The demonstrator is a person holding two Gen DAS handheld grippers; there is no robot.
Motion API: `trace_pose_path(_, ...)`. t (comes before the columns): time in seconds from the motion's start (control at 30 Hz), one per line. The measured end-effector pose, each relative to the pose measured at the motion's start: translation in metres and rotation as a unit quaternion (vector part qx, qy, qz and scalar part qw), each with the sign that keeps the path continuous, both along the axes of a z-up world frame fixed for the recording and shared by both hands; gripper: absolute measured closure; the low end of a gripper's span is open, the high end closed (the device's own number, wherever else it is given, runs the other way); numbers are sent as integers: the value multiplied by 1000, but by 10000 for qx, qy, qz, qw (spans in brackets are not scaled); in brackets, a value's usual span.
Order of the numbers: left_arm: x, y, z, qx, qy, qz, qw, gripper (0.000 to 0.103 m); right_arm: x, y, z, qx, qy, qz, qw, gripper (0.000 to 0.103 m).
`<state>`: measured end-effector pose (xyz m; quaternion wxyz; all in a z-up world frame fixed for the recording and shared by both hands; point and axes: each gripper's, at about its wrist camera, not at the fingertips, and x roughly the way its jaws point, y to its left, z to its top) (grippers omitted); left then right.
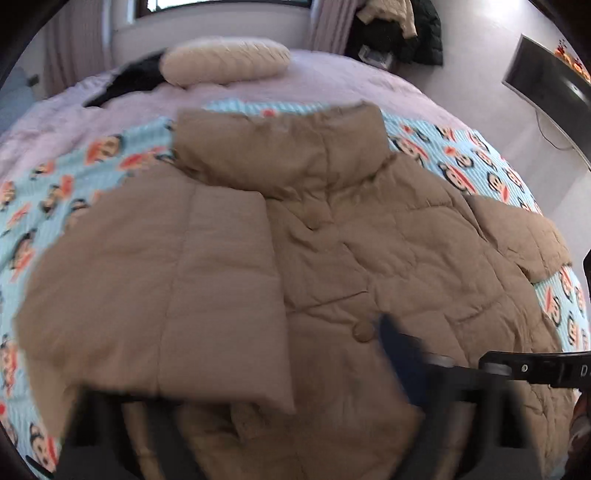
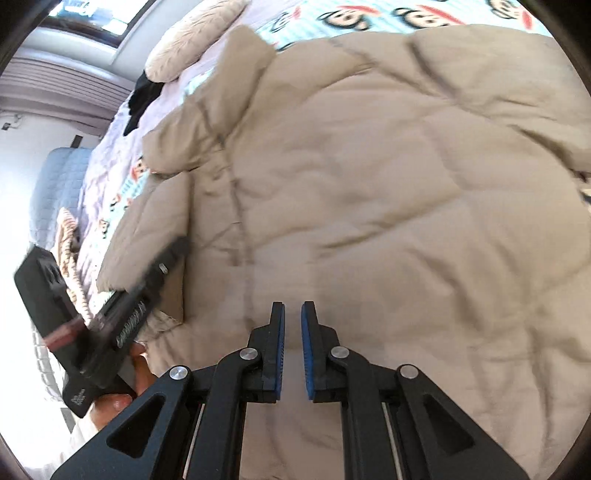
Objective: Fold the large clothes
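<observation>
A tan quilted puffer jacket (image 1: 369,251) lies front-up on the bed, collar toward the pillow. One sleeve (image 1: 192,288) is folded across its chest. My left gripper's blue finger (image 1: 395,343) shows blurred over the jacket's front; the folded sleeve hides the rest of it. In the right wrist view the left gripper (image 2: 162,266) grips the sleeve edge. My right gripper (image 2: 292,314) hovers over the jacket body (image 2: 388,184), jaws a narrow gap apart, holding nothing. It also shows at the right edge of the left wrist view (image 1: 532,365).
The bed has a blue monkey-print sheet (image 1: 66,192) and a pale pink cover (image 1: 332,81). A cream pillow (image 1: 225,61) and a black garment (image 1: 129,79) lie at its head. Dark clothes (image 1: 399,29) hang beyond. A wall TV (image 1: 550,85) is at the right.
</observation>
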<state>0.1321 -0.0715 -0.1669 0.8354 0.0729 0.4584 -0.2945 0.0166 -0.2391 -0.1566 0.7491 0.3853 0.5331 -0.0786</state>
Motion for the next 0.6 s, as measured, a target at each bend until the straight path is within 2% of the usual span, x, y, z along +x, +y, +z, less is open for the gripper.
trace_pose_path(0.07,-7,10,9,103,-105,-35,9999,9,-4,0,3,-110,19,93,9999,91)
trace_pose_path(0.17,-9,44,32,-33,-168,47,9998,9,4,5,14,-486,-55,425,9979,90)
trace_pose_path(0.2,-8,62,42,-59,-261,212,9994,9,12,18,24,-718,-147,644,9952,84)
trace_pose_path(0.23,-3,77,48,-43,-342,387,9987,9,12,19,27,-869,-239,794,9928,62)
trace_pose_path(0.27,3,98,54,-24,-407,641,9971,9,22,34,38,-1128,-388,1029,9875,35)
trace_pose_path(0.3,14,120,55,-19,-365,916,9951,9,27,46,46,-1327,-555,1211,9822,28)
trace_pose_path(0.33,22,139,52,-26,-273,1168,9928,9,34,61,56,-1551,-740,1451,9744,27)
trace_pose_path(0.4,45,179,36,-148,163,1689,9854,9,57,99,69,-2077,-965,2006,9525,27)
trace_pose_path(0.47,65,209,11,-496,807,1951,9762,9,76,139,73,-2635,-1063,2486,9260,27)
trace_pose_path(0.5,76,223,-6,-762,1196,2039,9687,9,89,166,69,-3022,-1017,2828,9046,27)
trace_pose_path(0.53,88,233,-23,-1062,1619,2075,9589,9,98,182,66,-3280,-959,3021,8899,27)
trace_pose_path(0.57,96,237,-34,-1261,1890,2103,9509,9,108,203,58,-3689,-895,3232,8668,27)
trace_pose_path(0.6,106,241,-49,-1611,2265,2118,9369,9,116,216,52,-3961,-870,3326,8514,27)
